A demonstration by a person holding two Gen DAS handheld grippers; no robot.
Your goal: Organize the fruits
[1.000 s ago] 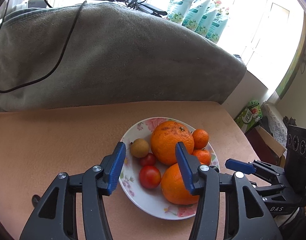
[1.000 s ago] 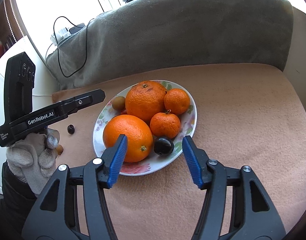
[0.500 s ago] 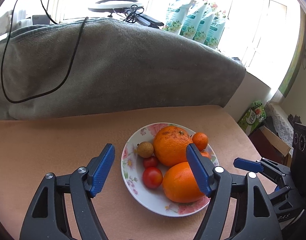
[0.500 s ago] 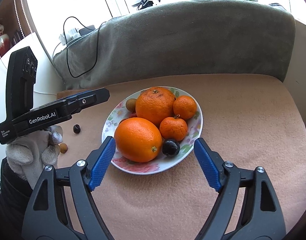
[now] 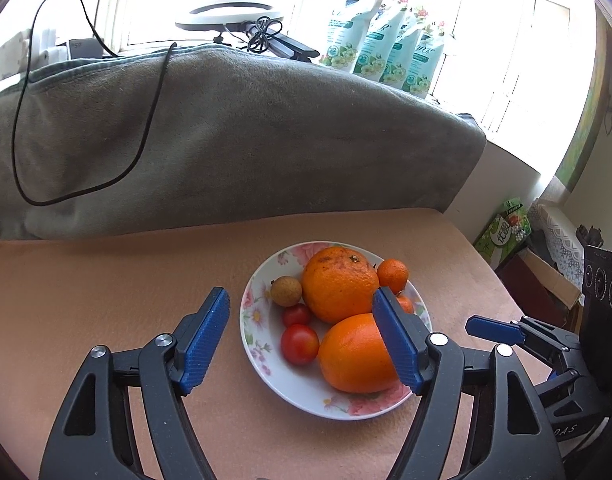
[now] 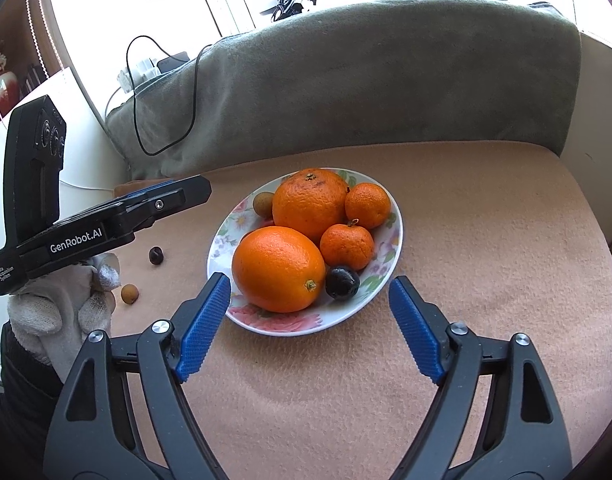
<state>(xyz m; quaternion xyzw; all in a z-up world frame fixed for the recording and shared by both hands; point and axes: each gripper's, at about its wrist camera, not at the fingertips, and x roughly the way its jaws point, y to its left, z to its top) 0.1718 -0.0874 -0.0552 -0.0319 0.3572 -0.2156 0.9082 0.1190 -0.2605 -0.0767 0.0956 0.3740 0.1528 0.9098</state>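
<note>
Both grippers, left [image 5: 302,336] and right [image 6: 310,328], hang wide open and empty over the plate [image 6: 390,276] mid-frame. Two small fruits, a dark one [image 6: 157,256] and a tan one [image 6: 129,293], sit loose at lower left. The piled oranges [image 6: 278,269] look ready to roll off if a finger bumps them.

You have a glossy glazed plate [image 6: 390,264] on a matt, napped cloth worktop [image 6: 486,248]. Your fingers [image 6: 204,328] wear ribbed blue plastic pads; the oranges [image 6: 278,268] look dimpled, the tomatoes [image 5: 300,344] smooth and shiny.
</note>
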